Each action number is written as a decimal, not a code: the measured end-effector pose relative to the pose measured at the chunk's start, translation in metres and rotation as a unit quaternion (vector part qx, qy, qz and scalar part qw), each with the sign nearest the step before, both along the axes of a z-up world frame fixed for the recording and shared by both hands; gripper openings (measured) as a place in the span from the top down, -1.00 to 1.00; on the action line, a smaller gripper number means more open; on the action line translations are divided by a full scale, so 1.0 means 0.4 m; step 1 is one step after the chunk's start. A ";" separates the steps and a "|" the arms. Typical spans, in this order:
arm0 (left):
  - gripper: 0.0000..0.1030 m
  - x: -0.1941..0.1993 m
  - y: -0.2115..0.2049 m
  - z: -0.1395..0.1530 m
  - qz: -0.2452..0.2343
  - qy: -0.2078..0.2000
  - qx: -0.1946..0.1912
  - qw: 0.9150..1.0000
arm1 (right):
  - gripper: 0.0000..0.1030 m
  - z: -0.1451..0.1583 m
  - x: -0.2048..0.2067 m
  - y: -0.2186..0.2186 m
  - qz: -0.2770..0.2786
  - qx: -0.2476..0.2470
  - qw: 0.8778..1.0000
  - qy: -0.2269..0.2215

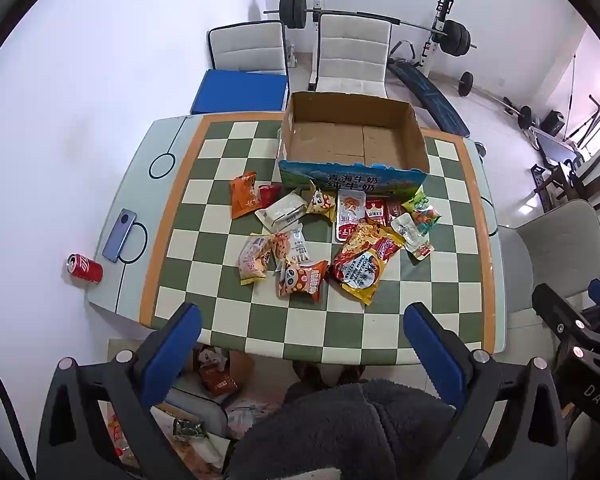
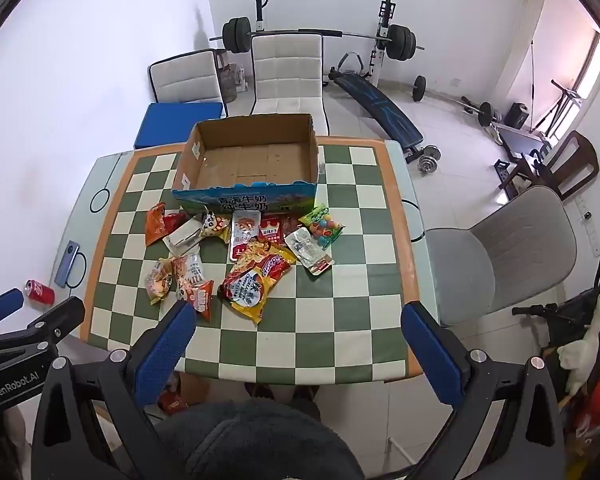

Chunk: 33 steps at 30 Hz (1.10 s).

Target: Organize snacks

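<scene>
Several snack packets lie scattered on the checkered table (image 1: 420,320) in front of an open, empty cardboard box (image 1: 352,140). A large red and yellow noodle bag (image 1: 364,260) lies in the middle; it also shows in the right wrist view (image 2: 256,276). An orange packet (image 1: 242,194) lies at the left, a green candy bag (image 1: 422,210) at the right. The box shows in the right wrist view (image 2: 252,160) too. My left gripper (image 1: 300,320) is open and empty, held above the table's near edge. My right gripper (image 2: 298,320) is open and empty, also above the near edge.
A blue phone (image 1: 120,234) lies on the table's left edge. A red soda can (image 1: 84,268) lies on the floor at the left. Chairs (image 2: 288,76) stand behind the table and one (image 2: 500,256) at the right. Weight equipment (image 2: 380,96) stands at the back.
</scene>
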<state>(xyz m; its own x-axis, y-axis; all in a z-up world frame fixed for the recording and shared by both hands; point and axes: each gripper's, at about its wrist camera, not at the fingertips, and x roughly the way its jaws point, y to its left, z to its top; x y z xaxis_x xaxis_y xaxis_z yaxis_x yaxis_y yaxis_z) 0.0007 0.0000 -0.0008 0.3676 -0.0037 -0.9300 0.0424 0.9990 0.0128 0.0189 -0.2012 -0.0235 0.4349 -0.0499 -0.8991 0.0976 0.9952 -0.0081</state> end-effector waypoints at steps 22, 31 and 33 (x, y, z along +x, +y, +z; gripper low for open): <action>-1.00 0.013 -0.002 0.001 0.001 0.000 -0.004 1.000 | -1.00 -0.002 0.007 -0.002 0.000 0.007 1.000 0.002; -1.00 0.008 -0.009 -0.004 0.003 -0.001 -0.005 1.000 | -1.00 -0.013 0.022 -0.016 0.004 0.012 1.000 0.006; -1.00 0.009 -0.009 -0.004 0.004 -0.001 -0.005 1.000 | -1.00 -0.012 0.021 -0.017 0.007 0.011 1.000 0.006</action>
